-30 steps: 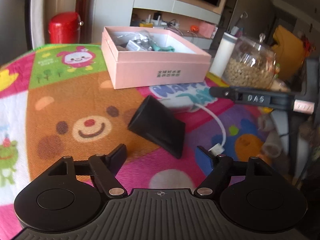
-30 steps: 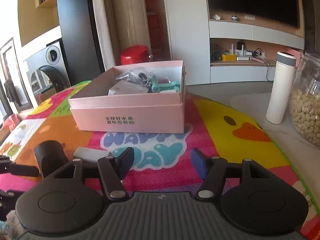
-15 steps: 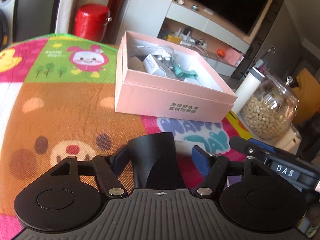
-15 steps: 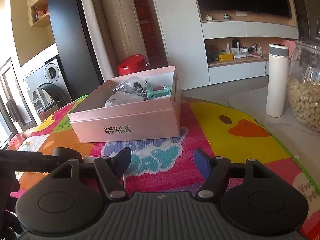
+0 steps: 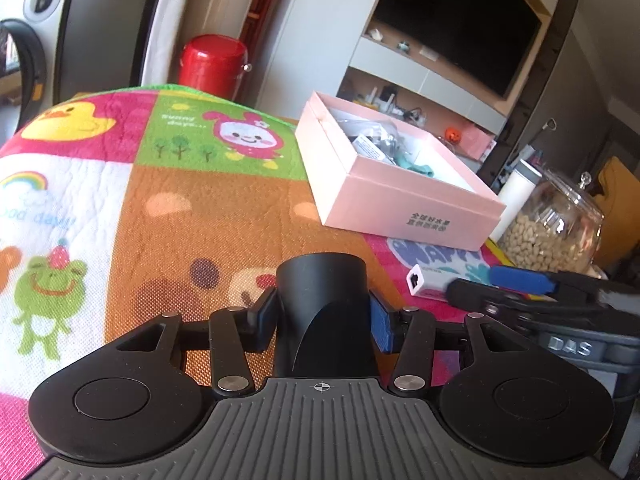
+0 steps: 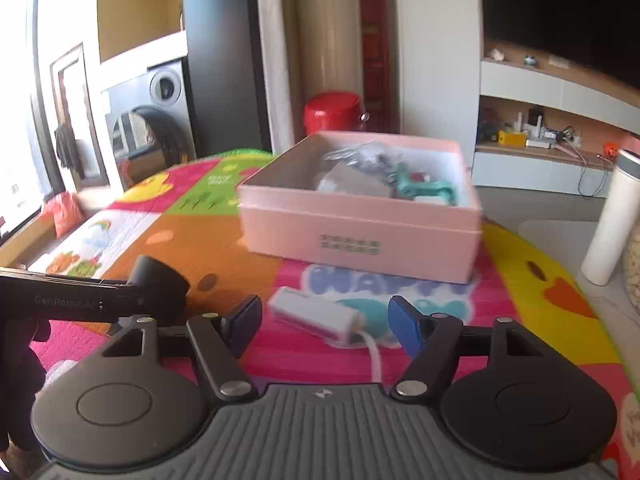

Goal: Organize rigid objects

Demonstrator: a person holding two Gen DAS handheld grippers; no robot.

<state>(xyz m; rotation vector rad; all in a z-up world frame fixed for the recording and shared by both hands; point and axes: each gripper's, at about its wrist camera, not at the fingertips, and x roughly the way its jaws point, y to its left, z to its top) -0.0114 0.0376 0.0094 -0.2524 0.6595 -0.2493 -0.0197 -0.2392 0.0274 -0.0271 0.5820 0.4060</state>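
Observation:
A black nozzle (image 5: 322, 292) lies on the cartoon mat (image 5: 192, 208), and my left gripper (image 5: 322, 316) is closing on it, both pads against its sides. The right wrist view shows the same nozzle (image 6: 160, 280) at the left, with the left gripper's fingers (image 6: 80, 300) on it. My right gripper (image 6: 326, 320) stands open just short of a white adapter (image 6: 316, 314), whose cable trails toward the camera. The adapter (image 5: 428, 280) and the right gripper (image 5: 480, 286) also show at the right of the left wrist view. Beyond stands an open pink box (image 6: 360, 236) holding several small items.
A white bottle (image 6: 612, 216) and a glass jar of nuts (image 5: 552, 224) stand to the right of the pink box (image 5: 400, 208). A red canister (image 5: 212, 64) sits beyond the mat's far edge. The mat drops away at the left.
The left gripper moved up to the black nozzle and its jaws narrowed onto it. The right gripper swung left, bringing the white adapter in front of its open fingers.

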